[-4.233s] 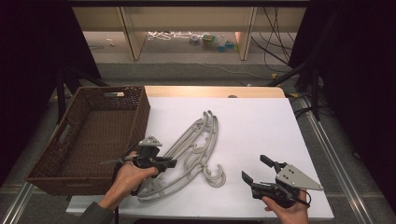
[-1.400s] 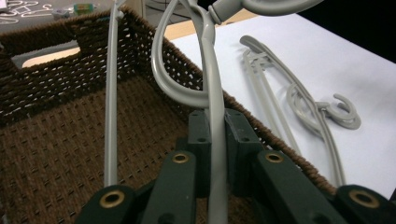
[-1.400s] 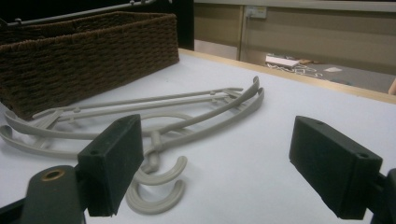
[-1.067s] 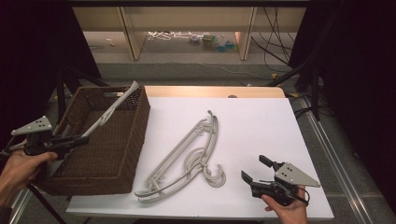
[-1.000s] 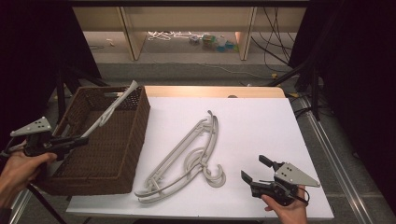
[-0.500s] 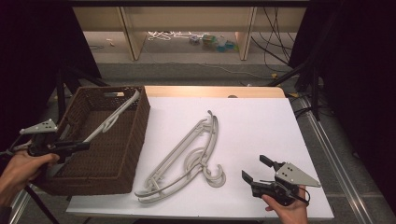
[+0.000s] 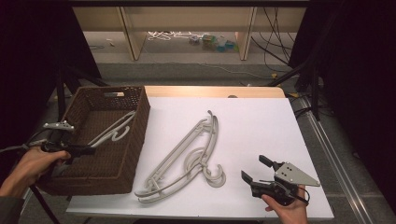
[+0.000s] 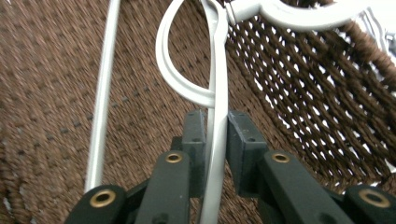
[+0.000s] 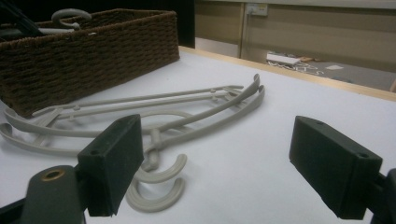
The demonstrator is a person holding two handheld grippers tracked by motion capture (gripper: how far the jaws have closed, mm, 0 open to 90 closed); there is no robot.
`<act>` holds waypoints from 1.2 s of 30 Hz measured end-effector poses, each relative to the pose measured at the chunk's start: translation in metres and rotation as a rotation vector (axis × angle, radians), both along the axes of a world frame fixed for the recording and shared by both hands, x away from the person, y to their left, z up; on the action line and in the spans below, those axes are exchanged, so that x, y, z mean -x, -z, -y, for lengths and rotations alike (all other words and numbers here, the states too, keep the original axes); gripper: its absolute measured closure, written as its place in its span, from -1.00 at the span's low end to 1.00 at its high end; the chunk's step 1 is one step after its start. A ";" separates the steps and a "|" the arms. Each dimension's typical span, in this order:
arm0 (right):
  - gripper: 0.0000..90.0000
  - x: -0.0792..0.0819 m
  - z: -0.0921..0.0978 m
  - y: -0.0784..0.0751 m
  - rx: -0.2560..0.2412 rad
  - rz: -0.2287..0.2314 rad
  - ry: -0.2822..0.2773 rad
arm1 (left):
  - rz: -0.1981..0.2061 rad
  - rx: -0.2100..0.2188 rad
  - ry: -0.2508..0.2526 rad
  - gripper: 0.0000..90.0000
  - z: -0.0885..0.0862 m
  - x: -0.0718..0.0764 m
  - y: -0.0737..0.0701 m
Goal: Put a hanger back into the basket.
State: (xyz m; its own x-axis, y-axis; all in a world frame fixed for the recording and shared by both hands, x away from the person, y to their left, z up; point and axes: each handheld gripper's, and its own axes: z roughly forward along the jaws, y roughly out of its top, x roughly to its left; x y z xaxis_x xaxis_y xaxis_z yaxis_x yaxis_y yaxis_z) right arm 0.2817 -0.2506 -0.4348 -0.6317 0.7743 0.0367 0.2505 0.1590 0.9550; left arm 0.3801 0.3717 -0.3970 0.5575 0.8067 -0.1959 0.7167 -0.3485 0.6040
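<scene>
While the left gripper (image 7: 88, 150) sits at the left edge of the high view, its jaws are clamped on the arm of a pale grey plastic hanger (image 8: 215, 93) lying inside the dark brown woven rectangular basket (image 7: 135, 140). Two more pale grey plastic hangers (image 7: 187, 158) lie stacked at frame centre on the white table (image 7: 261, 121). At lower right, the right gripper (image 7: 256, 170) rests with jaws spread wide, holding nothing.

Bright tabletop, dark surroundings, blurred close-ups
</scene>
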 end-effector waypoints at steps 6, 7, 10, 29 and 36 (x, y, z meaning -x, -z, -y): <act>-0.59 0.000 0.000 0.001 -0.007 -0.004 -0.005 | 0.055 0.017 -0.072 0.35 0.001 0.003 -0.008; -0.59 0.000 0.000 0.000 -0.008 -0.005 -0.005 | 0.075 0.025 -0.088 0.31 0.003 0.005 -0.011; -0.59 -0.001 0.000 0.000 -0.013 -0.004 -0.002 | 0.123 0.058 -0.097 0.10 0.010 0.009 -0.019; -0.63 0.000 0.001 -0.001 -0.025 -0.003 0.006 | 0.373 0.300 -0.109 -0.33 0.088 0.053 -0.049; -0.63 0.000 0.000 0.000 -0.050 0.008 0.004 | 0.447 0.342 -0.084 -0.51 0.108 0.059 -0.045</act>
